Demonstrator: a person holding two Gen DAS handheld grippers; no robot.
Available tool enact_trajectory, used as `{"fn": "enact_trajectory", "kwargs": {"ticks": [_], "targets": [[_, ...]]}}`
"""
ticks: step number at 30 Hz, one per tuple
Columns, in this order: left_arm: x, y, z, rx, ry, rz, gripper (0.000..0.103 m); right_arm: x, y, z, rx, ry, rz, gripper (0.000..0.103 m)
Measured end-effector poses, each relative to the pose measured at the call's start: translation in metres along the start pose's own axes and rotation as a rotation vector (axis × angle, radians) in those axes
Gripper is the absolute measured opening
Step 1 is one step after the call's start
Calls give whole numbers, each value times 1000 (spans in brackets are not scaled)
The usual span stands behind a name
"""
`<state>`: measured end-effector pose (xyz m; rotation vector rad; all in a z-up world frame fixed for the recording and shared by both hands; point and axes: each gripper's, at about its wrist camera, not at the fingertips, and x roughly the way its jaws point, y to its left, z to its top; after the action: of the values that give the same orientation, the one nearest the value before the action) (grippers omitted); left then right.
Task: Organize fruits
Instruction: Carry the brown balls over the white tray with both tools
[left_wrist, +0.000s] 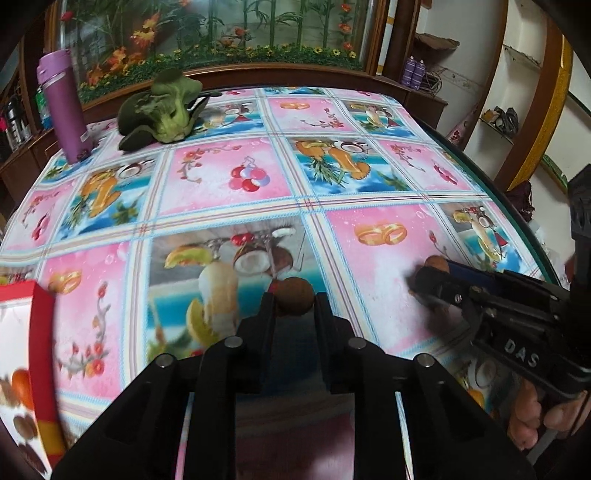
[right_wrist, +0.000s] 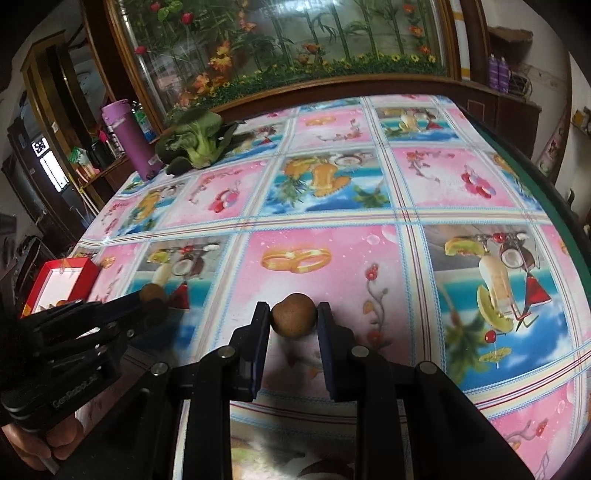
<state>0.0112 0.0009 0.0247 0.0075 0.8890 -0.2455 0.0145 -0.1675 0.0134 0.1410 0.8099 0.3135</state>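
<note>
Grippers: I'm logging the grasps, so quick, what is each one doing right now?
Left gripper: closed on a small brown fruit.
Right gripper: closed on another small brown fruit.

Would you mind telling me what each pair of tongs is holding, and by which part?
Each holds a small round brown fruit, pinched across its sides between the fingertips: the left tongs one fruit, the right tongs another fruit.
</note>
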Motion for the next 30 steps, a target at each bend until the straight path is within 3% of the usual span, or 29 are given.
{"fn": "enact_trajectory", "kwargs": {"ticks": [9,12,22,30], "targets": [[-52,9,-27,-27,-87,61,23,-13,43,-7,-55,-48,48,25],[-71,17,-34,-37,-110,101,23,-15,71,-14,-71,-40,104,24],[-146,95,-78,-175,-185,222,23,-21,187,-25,-220,-42,248,24],[-180,156,-108,-300,-231,353,23,-24,249,-32,-311,-39,291,24]]}}
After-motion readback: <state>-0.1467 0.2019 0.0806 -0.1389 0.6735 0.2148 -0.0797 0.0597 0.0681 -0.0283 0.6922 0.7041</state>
